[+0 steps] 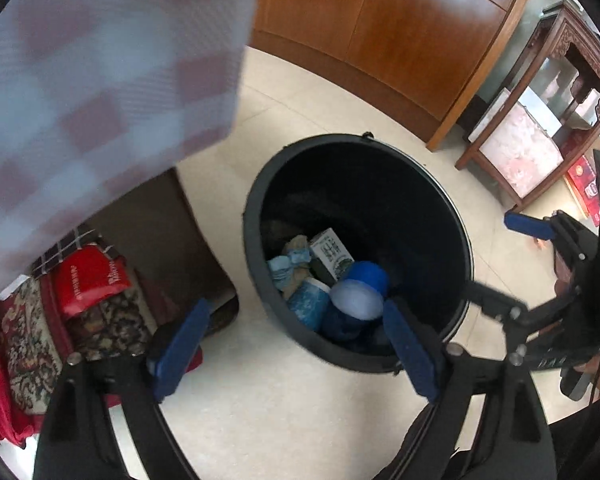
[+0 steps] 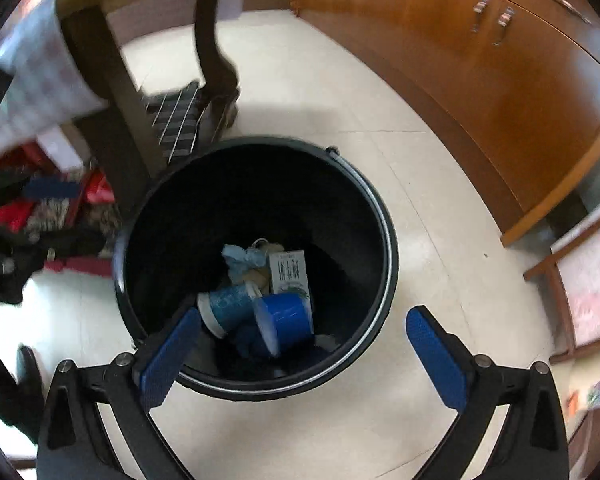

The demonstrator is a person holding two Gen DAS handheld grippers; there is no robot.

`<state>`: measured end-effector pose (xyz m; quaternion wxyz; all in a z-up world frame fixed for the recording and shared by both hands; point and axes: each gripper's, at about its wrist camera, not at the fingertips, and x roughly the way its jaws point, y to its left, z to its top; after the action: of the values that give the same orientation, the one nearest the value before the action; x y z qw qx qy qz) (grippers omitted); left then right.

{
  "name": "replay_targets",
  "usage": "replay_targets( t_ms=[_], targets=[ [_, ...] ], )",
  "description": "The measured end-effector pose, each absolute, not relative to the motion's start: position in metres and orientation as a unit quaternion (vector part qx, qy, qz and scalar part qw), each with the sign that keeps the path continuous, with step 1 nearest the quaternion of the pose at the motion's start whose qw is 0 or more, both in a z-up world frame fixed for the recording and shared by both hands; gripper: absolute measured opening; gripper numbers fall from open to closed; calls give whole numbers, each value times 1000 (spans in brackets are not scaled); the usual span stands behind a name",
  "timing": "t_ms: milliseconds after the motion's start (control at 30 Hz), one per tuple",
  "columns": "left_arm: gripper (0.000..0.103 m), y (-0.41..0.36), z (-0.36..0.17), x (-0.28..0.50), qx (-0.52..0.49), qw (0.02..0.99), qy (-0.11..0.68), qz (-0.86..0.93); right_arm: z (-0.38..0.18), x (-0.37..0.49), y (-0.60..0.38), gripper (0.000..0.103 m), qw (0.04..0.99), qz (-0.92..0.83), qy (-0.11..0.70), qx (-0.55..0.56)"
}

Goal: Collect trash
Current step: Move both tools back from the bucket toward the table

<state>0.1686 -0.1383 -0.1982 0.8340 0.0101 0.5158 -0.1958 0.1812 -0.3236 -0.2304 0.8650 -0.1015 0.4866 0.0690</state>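
Note:
A black trash bin (image 1: 256, 200) stands on the pale tiled floor, and I look down into it from both wrist views. At its bottom lie a blue cup (image 1: 360, 292) on its side, a patterned paper cup (image 1: 310, 304), a white carton (image 1: 332, 254) and crumpled blue paper (image 1: 288, 266). My left gripper (image 1: 296, 310) hangs open over the bin's near rim with nothing between its blue pads. My right gripper (image 2: 304, 316) is also wide open and empty above the bin (image 2: 388, 240), with the blue cup (image 2: 288, 320) below it. One of its fingers (image 1: 528, 226) shows at the right of the left wrist view.
A dark wooden table leg (image 2: 100, 80) under a checked cloth (image 1: 100, 60) stands left of the bin, with red bags and patterned fabric (image 1: 88, 280) beneath it. A brown cabinet (image 2: 480, 80) runs along the back. A carved side table (image 1: 540, 128) is at the right.

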Motion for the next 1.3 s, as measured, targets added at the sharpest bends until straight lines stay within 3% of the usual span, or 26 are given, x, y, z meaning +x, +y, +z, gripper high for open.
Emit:
replay_targets(
  t_ms=[833,1300],
  targets=[
    [93,-61,-98,106,6,894,424,-144,-102,121,-239,103,930,38,361,-60],
    [93,2,-61,82,-18,929,362,-71,-57,117,-184,103,943,88,320,-34]
  ],
)
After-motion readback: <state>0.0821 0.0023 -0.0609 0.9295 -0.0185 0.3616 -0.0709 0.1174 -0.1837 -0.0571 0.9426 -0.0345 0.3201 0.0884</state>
